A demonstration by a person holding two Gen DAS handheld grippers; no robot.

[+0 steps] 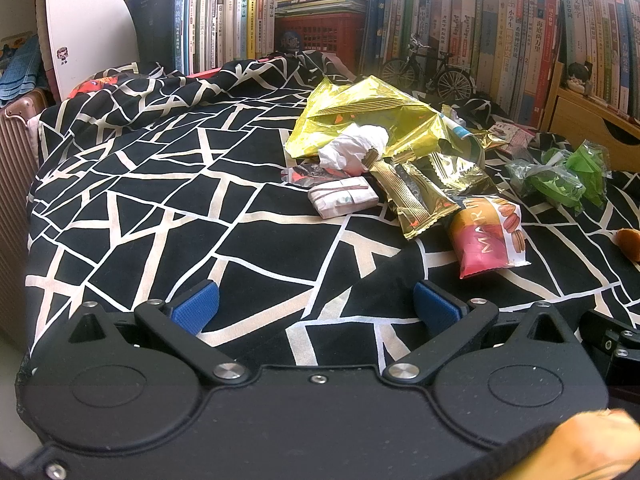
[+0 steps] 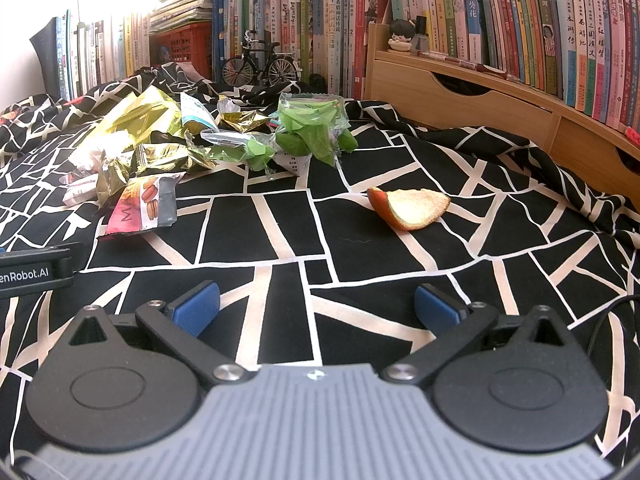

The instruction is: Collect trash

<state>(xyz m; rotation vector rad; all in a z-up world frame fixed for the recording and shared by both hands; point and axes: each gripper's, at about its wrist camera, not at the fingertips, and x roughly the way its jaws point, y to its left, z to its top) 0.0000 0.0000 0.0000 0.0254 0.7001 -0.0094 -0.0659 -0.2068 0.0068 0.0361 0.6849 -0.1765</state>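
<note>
Trash lies scattered on a black-and-white patterned cloth [image 1: 160, 208]. In the left wrist view I see a large gold bag [image 1: 360, 116], a crumpled white tissue [image 1: 354, 150], a small wrapped white packet [image 1: 343, 196], gold wrappers [image 1: 420, 200], a pink macaron packet [image 1: 488, 236] and green plastic bags [image 1: 560, 176]. The right wrist view shows an orange peel [image 2: 412, 208] lying alone, the macaron packet [image 2: 144, 208] and the green bags [image 2: 312, 128]. My left gripper [image 1: 316, 308] is open and well short of the pile. My right gripper [image 2: 316, 304] is open with the peel ahead of it.
Rows of books [image 2: 440, 20] line the back, with a model bicycle [image 2: 260, 64], a red crate [image 1: 320, 36] and a wooden drawer unit [image 2: 460, 96]. A suitcase [image 1: 16, 200] stands at the left. A hand [image 1: 592, 436] shows at the lower right of the left wrist view.
</note>
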